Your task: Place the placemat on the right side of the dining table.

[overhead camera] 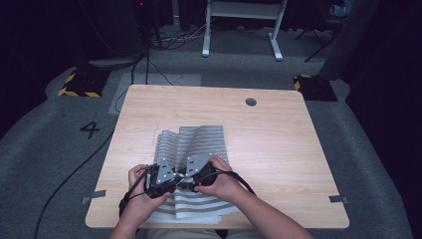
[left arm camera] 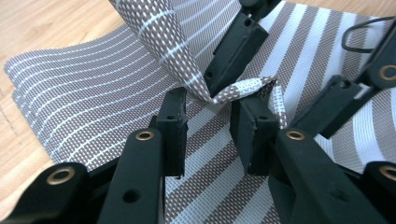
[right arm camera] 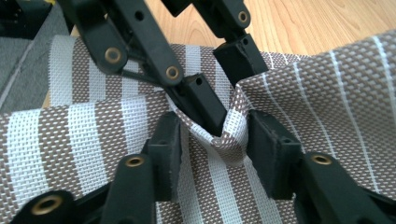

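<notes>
Grey floor (overhead camera: pixel 59 149): carpet all round the table; a white numeral 4 (overhead camera: pixel 89 129) is marked on it off the table's left side.
Wooden table (overhead camera: pixel 278 129): pale top, with a small round hole (overhead camera: pixel 251 101) near the far edge.
Striped mat (overhead camera: pixel 199 142): brown-and-white woven sheet, in the middle of the table and reaching the near edge. Thin stripes show on the far part, broad stripes on the near part. Layered edges fan out at its left (left arm camera: pixel 28 88); how many sheets lie there I cannot tell.
Hands: both come in from the near edge, close together over the mat's near part. The left hand (overhead camera: pixel 137 191) and right hand (overhead camera: pixel 224 185) each carry a gripper.
Left gripper (left arm camera: pixel 208 105): jaws drawn in as narrow as they go, though a gap shows between them. In the right gripper view its two jaws stand either side of the raised fold, one tip sunk into the cloth. It has hold of the mat there.
Right gripper (right arm camera: pixel 215 128): jaws roughly half apart, straddling the same fold. Cloth brushes its right pad (right arm camera: pixel 254 130); the other pad stands clear. No grip.
Raised fold (left arm camera: pixel 247 86): small ridge of broad-striped cloth, lifted off the sheet below, with both grippers' tips crossing around it.
</notes>
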